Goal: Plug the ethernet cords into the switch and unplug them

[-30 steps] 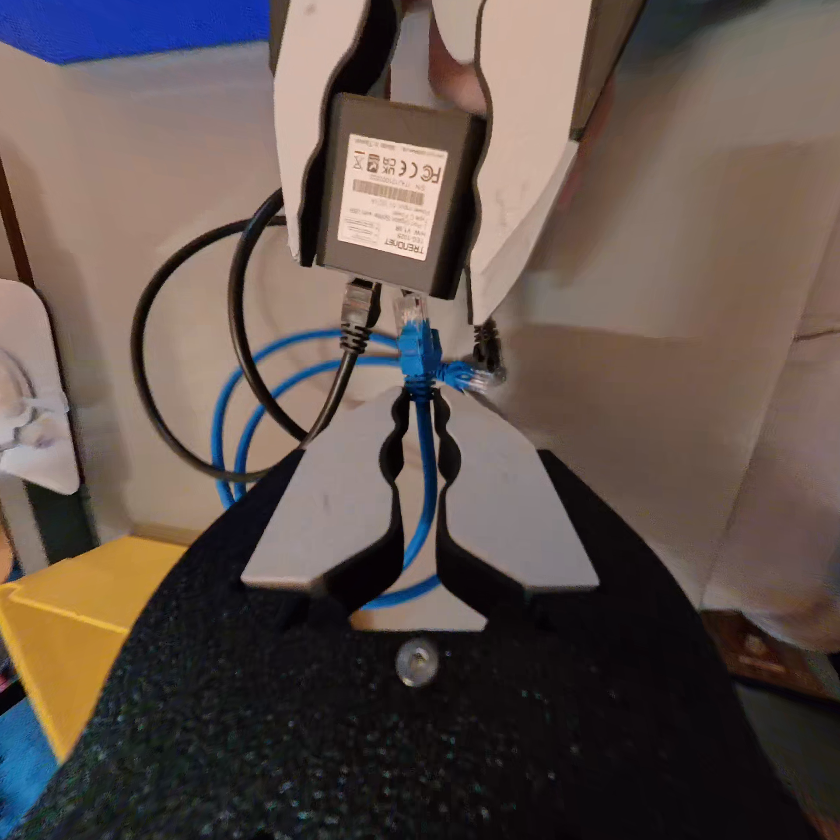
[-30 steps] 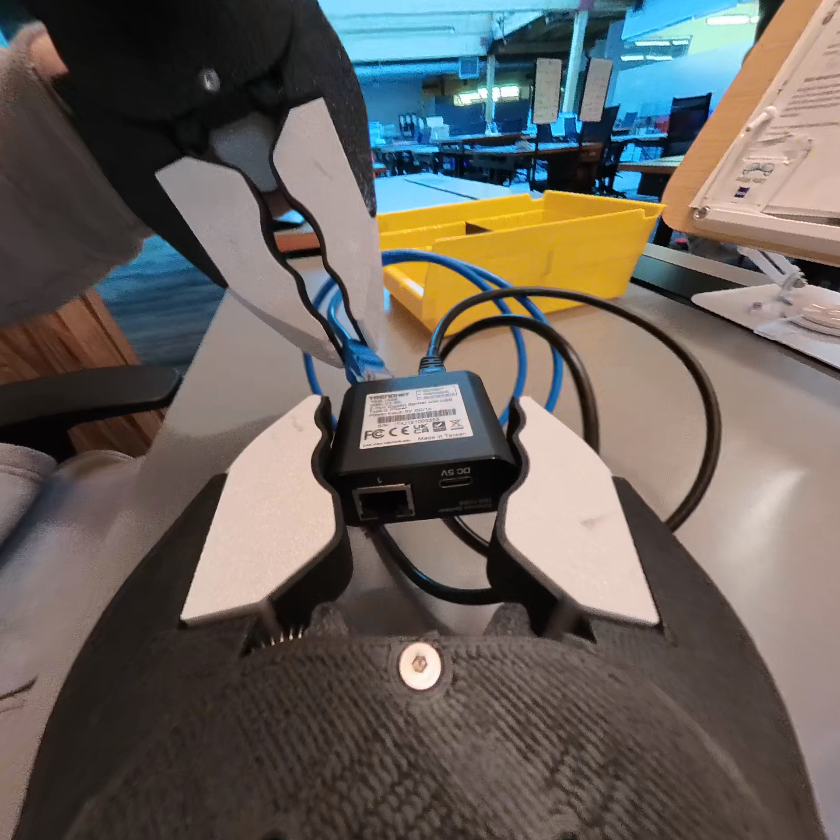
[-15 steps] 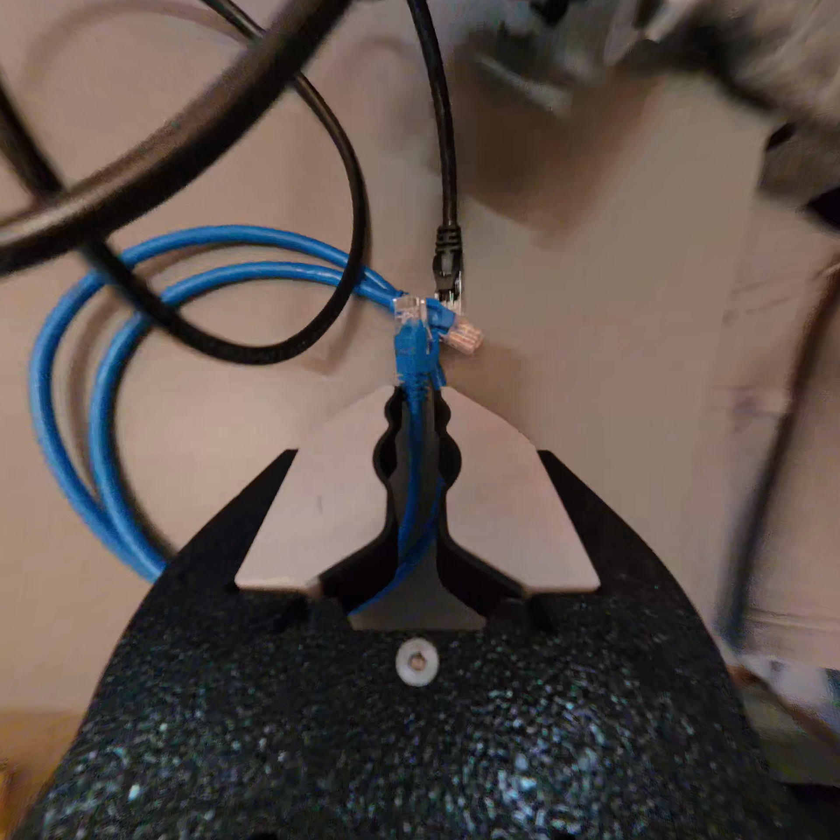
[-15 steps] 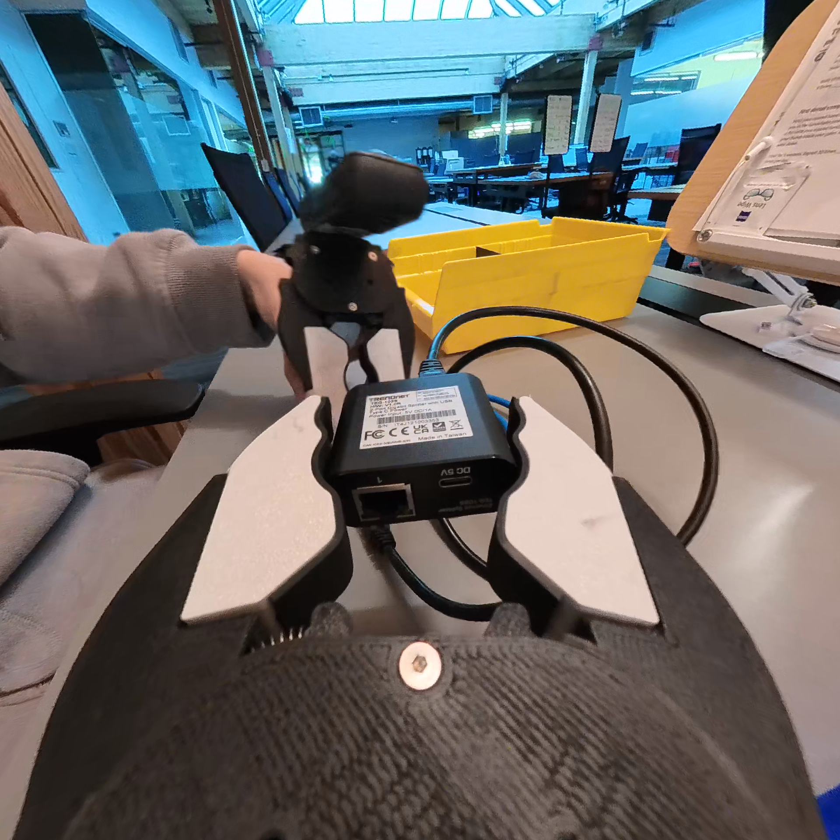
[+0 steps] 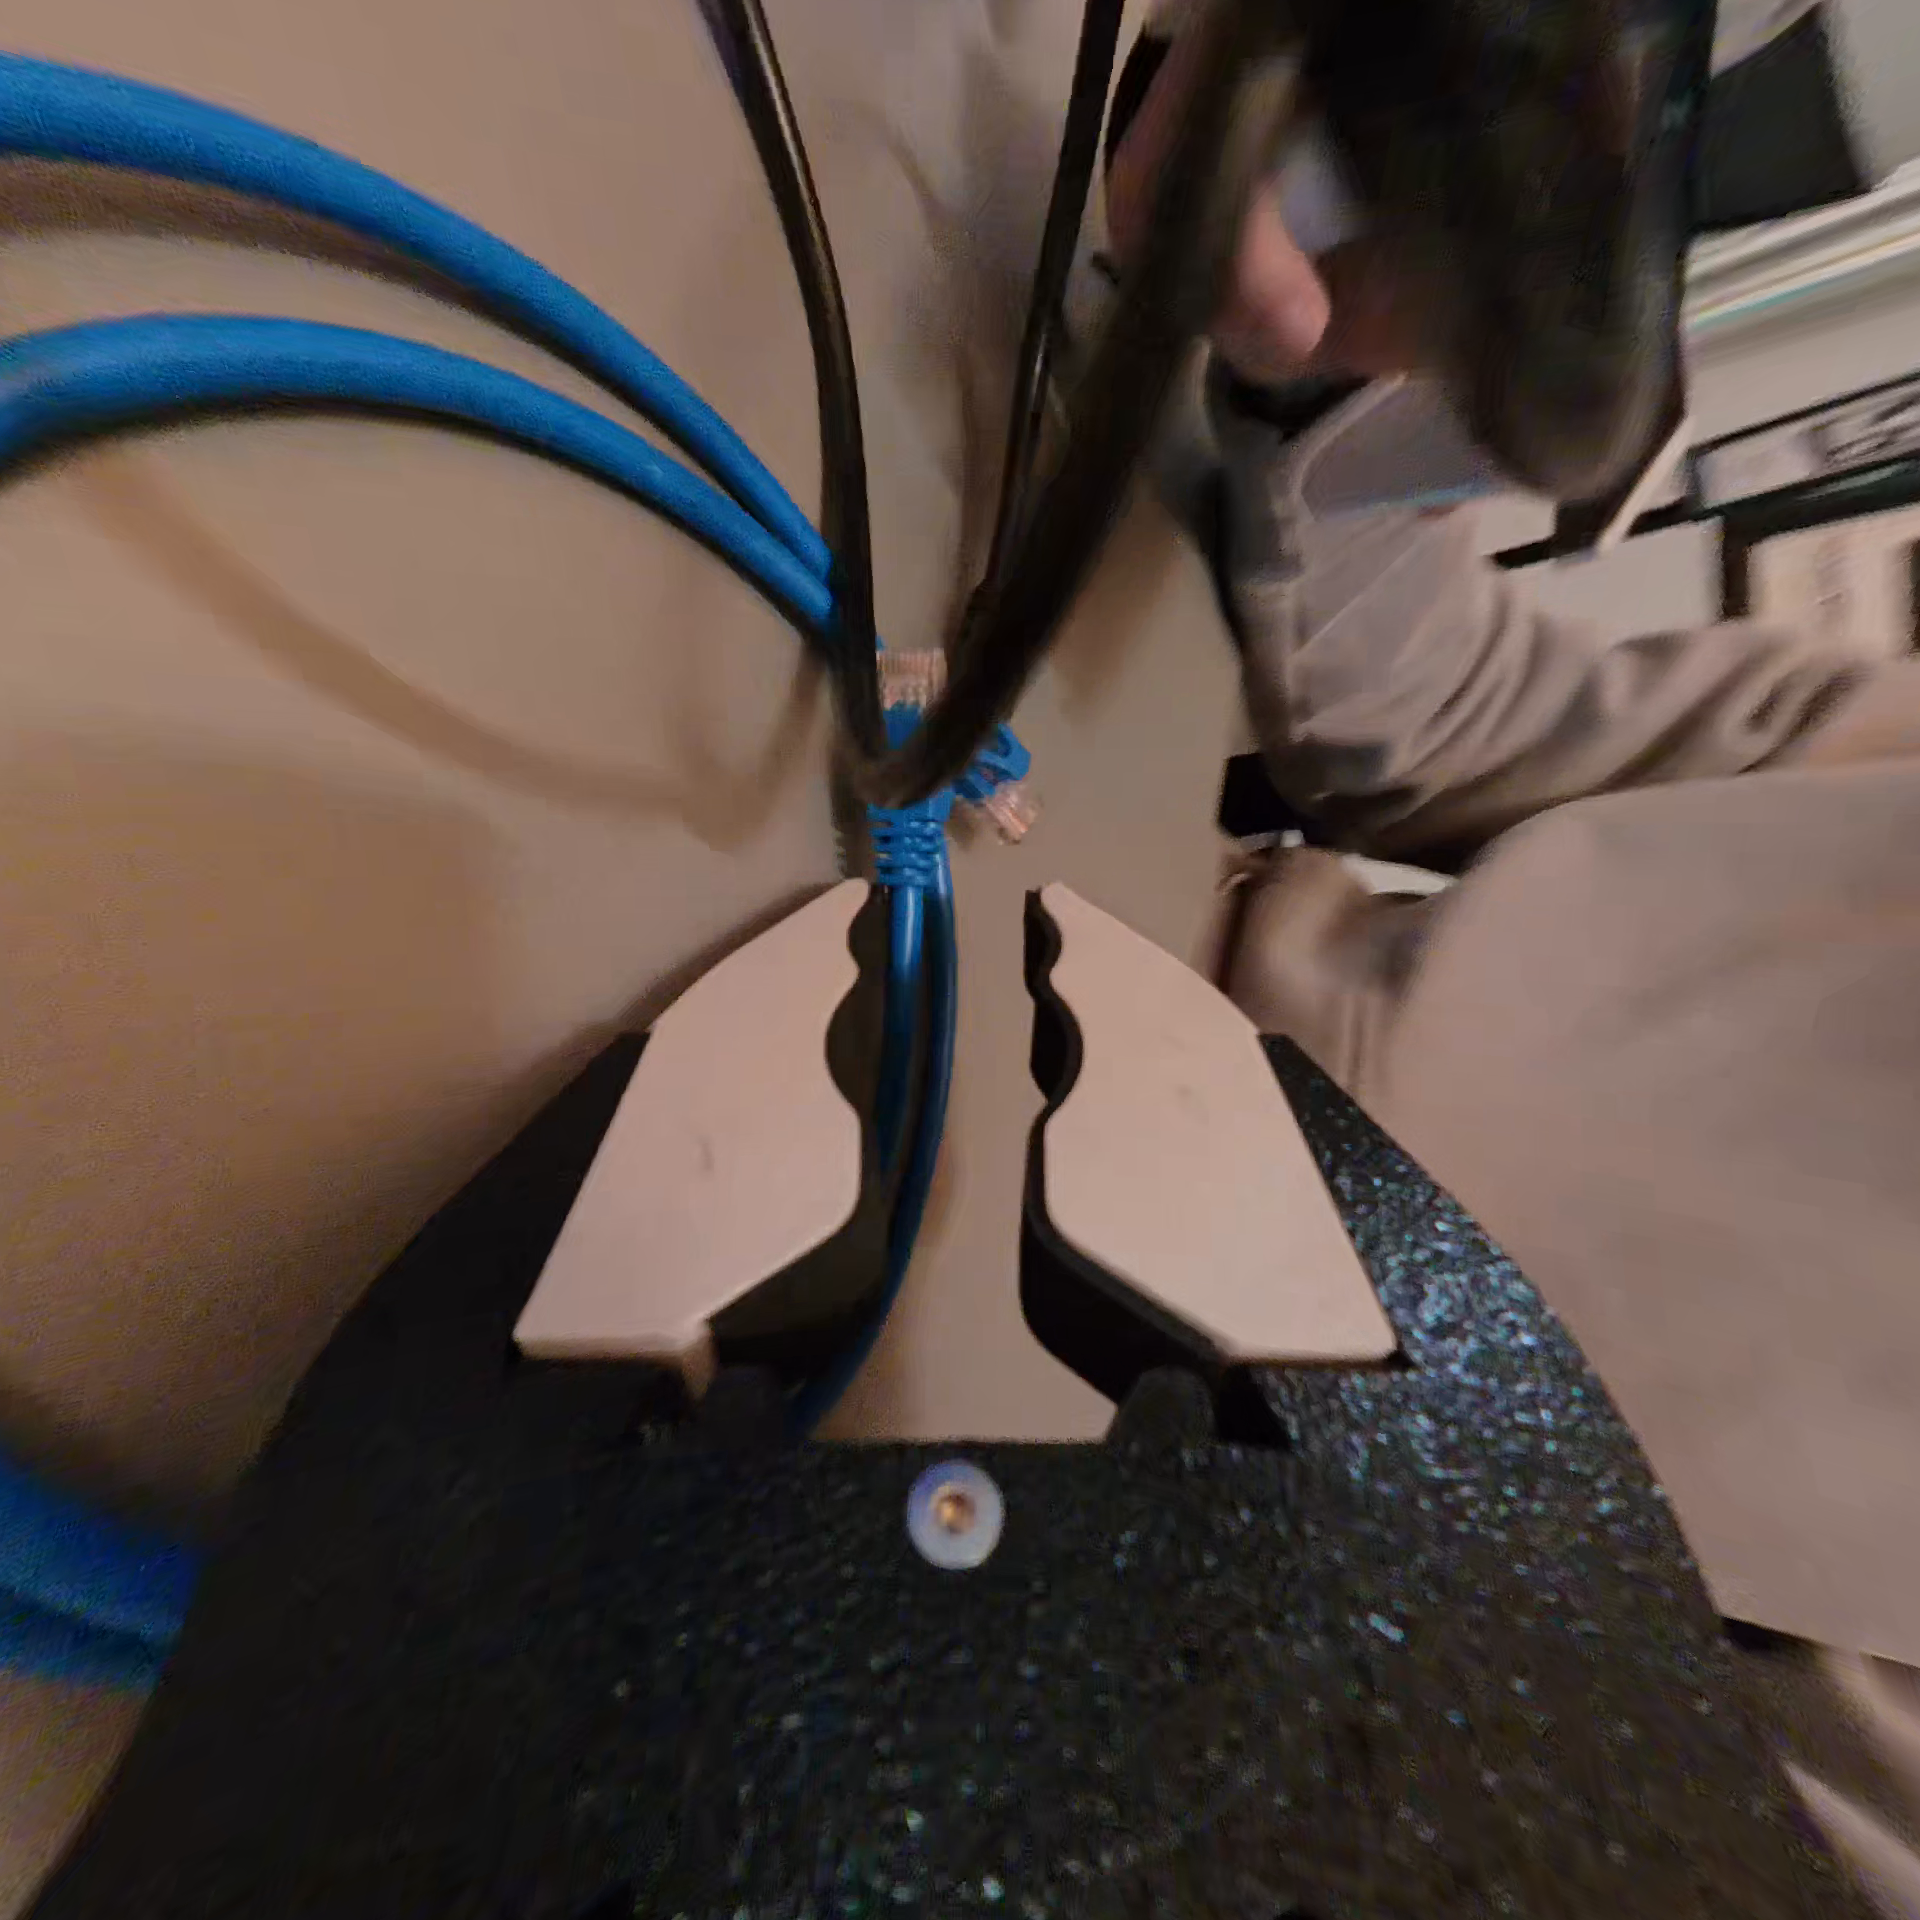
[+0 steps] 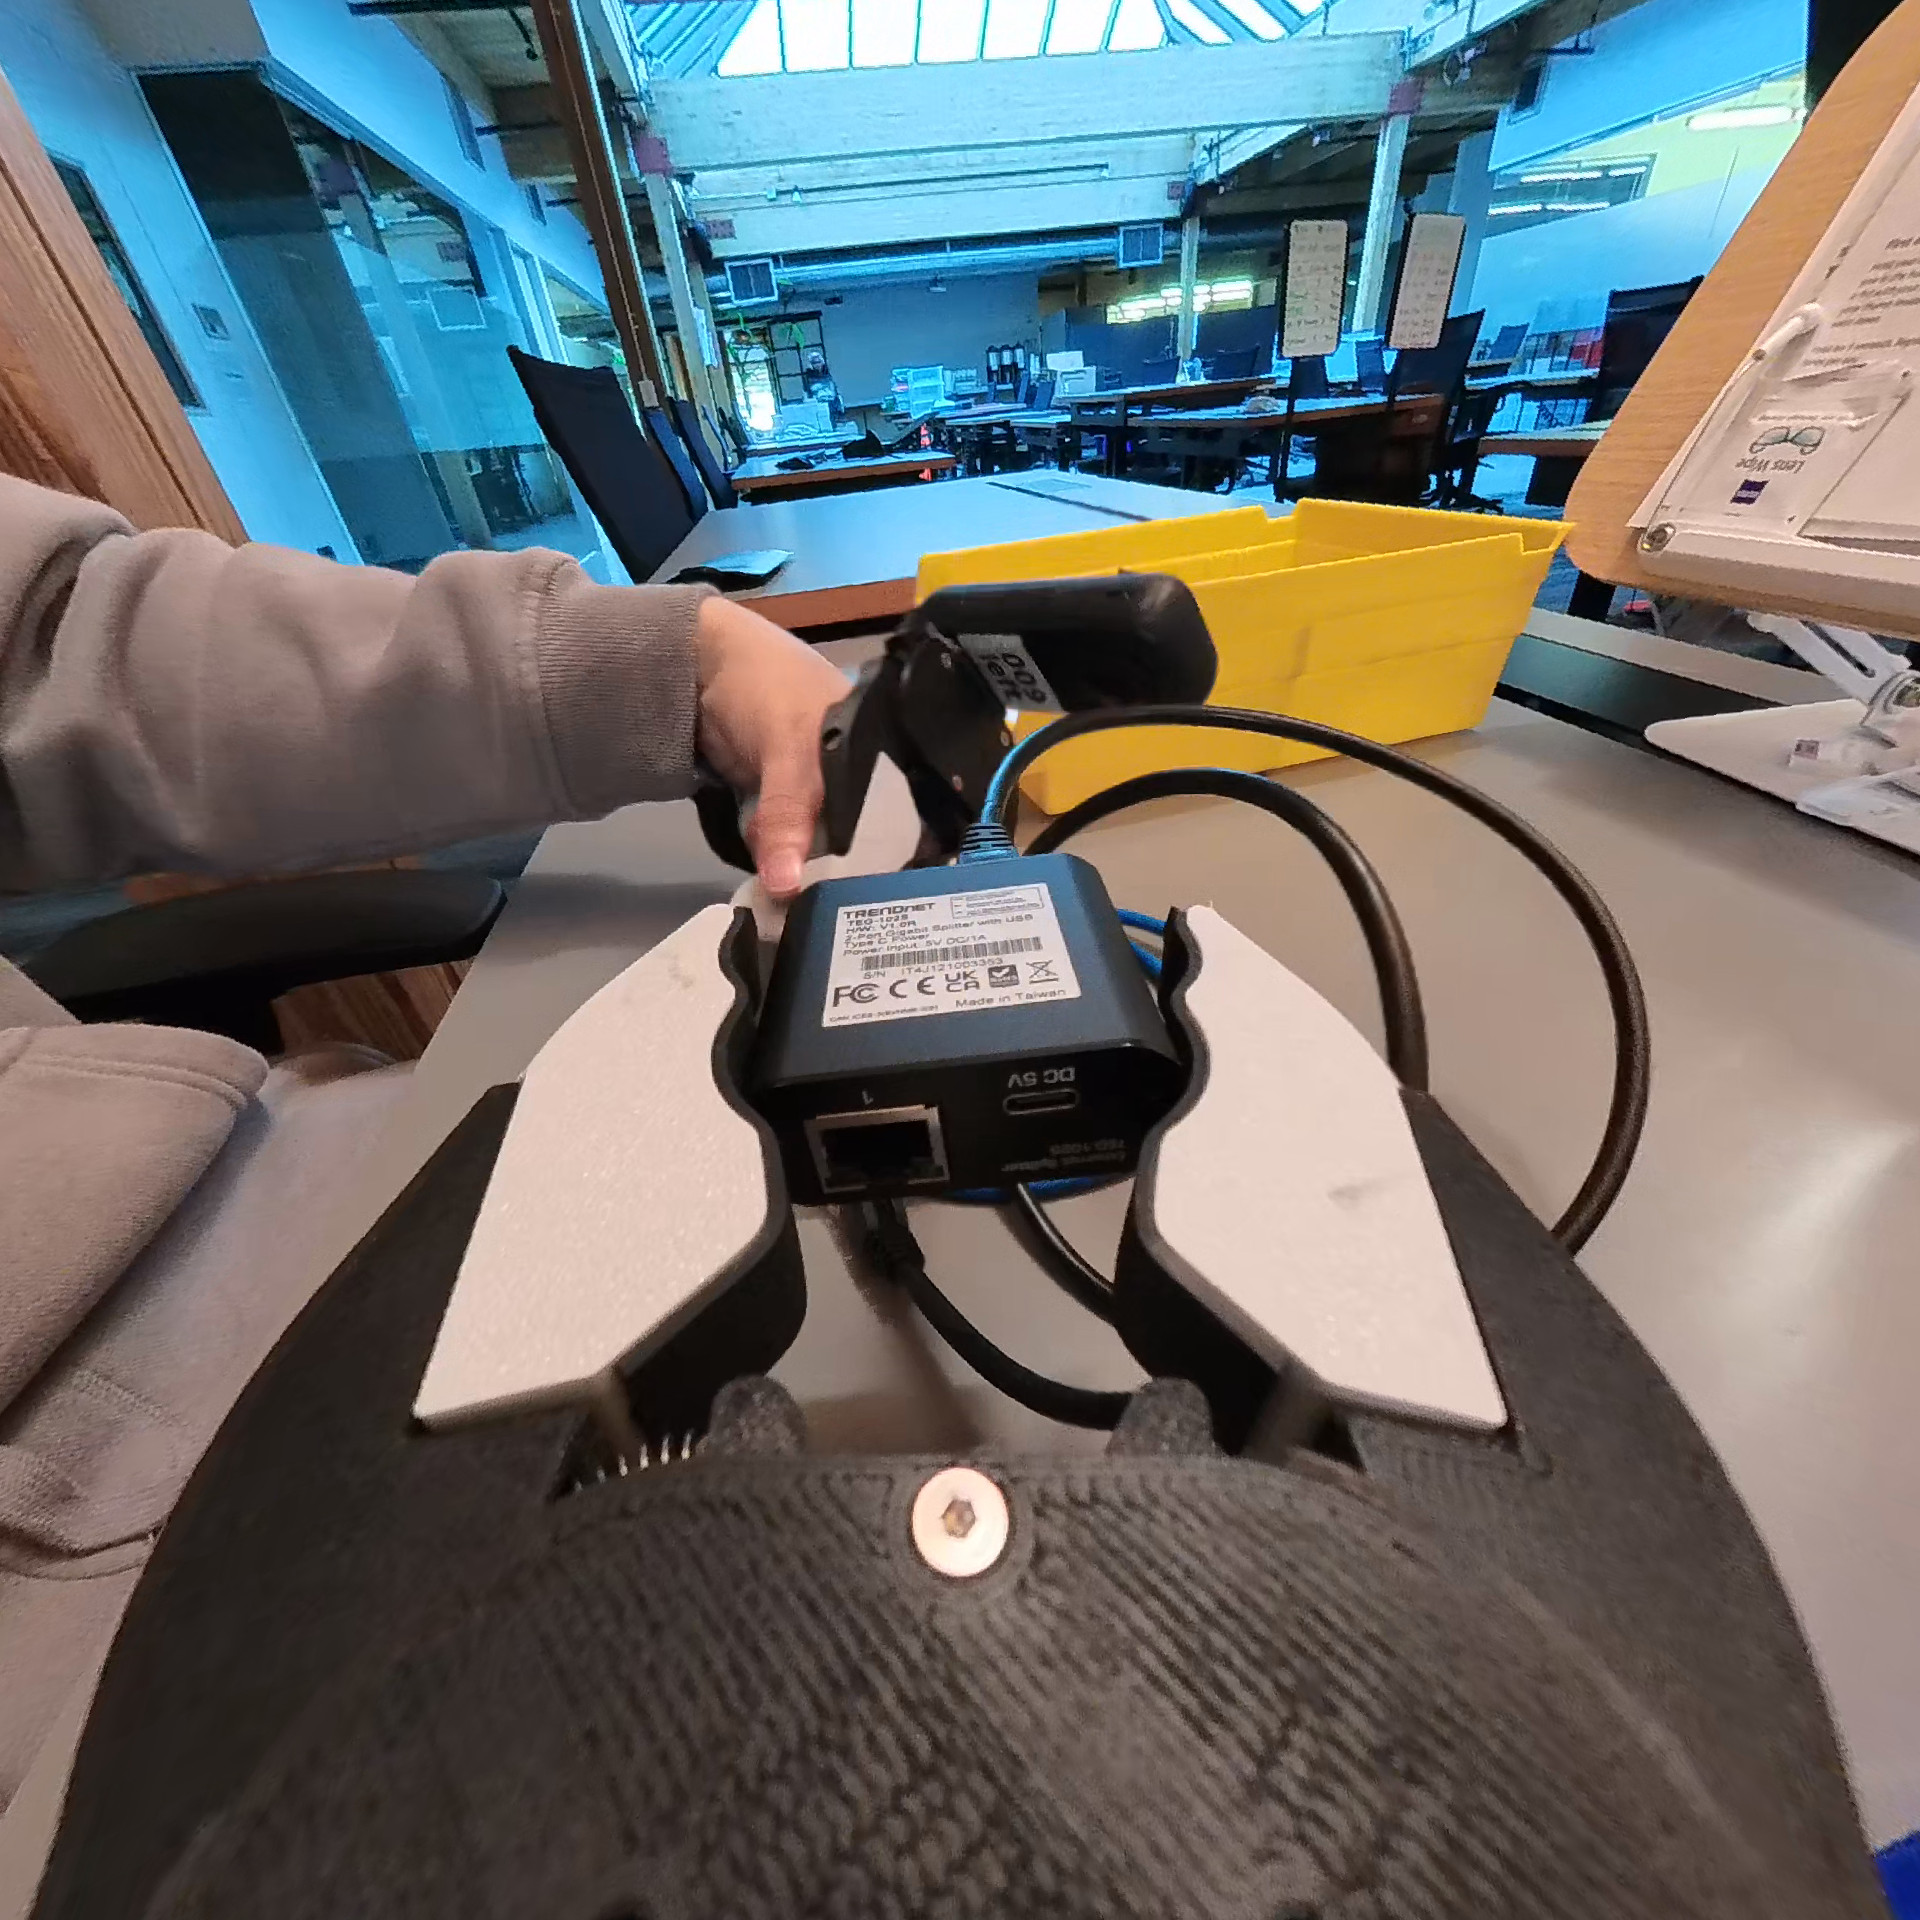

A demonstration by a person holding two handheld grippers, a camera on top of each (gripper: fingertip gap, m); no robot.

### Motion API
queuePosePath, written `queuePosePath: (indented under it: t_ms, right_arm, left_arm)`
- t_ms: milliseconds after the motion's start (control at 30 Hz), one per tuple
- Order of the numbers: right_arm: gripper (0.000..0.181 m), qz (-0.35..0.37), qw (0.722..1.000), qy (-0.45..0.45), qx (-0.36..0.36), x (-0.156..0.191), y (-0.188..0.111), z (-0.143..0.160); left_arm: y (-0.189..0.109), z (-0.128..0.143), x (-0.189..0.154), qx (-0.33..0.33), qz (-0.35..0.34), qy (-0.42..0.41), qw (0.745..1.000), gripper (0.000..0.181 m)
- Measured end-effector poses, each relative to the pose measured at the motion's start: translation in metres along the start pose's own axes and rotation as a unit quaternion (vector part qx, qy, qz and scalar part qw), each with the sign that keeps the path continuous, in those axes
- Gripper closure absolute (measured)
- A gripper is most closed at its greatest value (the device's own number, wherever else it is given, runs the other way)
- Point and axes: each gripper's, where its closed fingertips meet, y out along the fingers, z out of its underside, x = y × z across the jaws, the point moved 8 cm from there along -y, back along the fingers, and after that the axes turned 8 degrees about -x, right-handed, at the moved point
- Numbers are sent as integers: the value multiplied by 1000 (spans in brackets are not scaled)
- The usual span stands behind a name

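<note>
Switch (image 6: 961, 1023), a small black plastic box with a white label on top, sits clamped between the pale fingers of the right gripper (image 6: 961, 1039), an empty port facing the camera at 6 o'clock. It looks light and rigid with smooth sides, so a squeeze across its flat flanks seems the safest hold.

A black round cable (image 6: 1392, 914) enters its far end at 12 o'clock and loops out to 3 o'clock over the grey tabletop (image 6: 1714, 987).

The thin blue ethernet cord (image 5: 914, 1039) is limp, with a stiff ribbed boot and a clear, probably brittle plug (image 5: 1003, 816); the boot is the place to grip. It lies against one finger of the left gripper (image 5: 945, 904), whose jaws stand slightly parted, not pinching it.

A yellow plastic bin (image 6: 1299, 634) sits at 1 o'clock.
</note>
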Motion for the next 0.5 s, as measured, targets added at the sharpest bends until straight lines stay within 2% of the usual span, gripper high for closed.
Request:
queuePosePath:
  t_ms: [200,333,433,500]
  right_arm:
    - [107,-1,1000,5,-5,-1,-1,-1]
    - [107,-4,1000,4,-3,0,-1,0]
    - [107,-5,1000,4,-4,0,-1,-1]
    - [107,-5,1000,5,-7,-1,-2,-1]
  left_arm:
    - [3,-3,5,-8,-6,-90,996,163]
    - [5,-3,8,-23,-9,-111,993,173]
    - [7,-1,5,-43,9,-78,996,173]
    - [8,3,-1,-46,3,4,999,175]
